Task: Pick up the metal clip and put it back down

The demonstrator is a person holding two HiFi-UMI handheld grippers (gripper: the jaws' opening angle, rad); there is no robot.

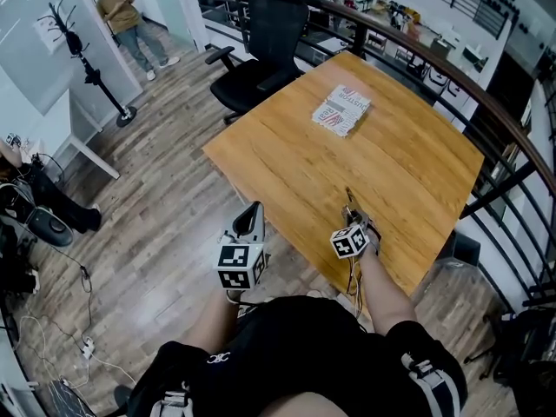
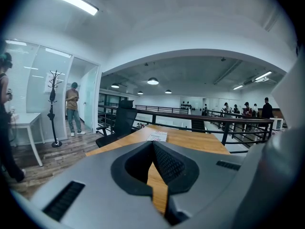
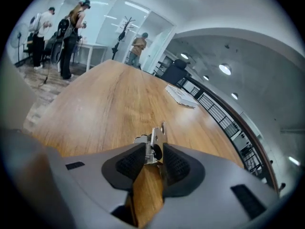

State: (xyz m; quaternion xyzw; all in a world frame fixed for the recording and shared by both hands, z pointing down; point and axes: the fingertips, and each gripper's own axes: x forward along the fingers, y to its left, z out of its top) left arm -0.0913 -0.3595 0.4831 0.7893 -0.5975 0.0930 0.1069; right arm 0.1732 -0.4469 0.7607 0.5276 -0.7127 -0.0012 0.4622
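Right gripper is tilted down over the near part of the table, its jaws parted and the metal clip standing between their tips. The clip appears to be down on the wood, released rather than pinched, though its black knob sits very close to the right pad. In the head view the same tool works close to the table edge nearest the person, well apart from the booklet lying at the far side.

Left gripper is clenched on nothing, tips together, and held off the table's near corner, taking no part.

The put-down looks all but done; the risk lies in the retreat. The jaws stand only narrowly apart around the clip, so pulling straight back could catch the knob or a sprung arm on a pad and drag the clip along. A tilt of the wrist could tip it over. With the edge so near, a snagged clip might skid off onto the floor. Wider jaws and a clean lift upward would likely avoid that.
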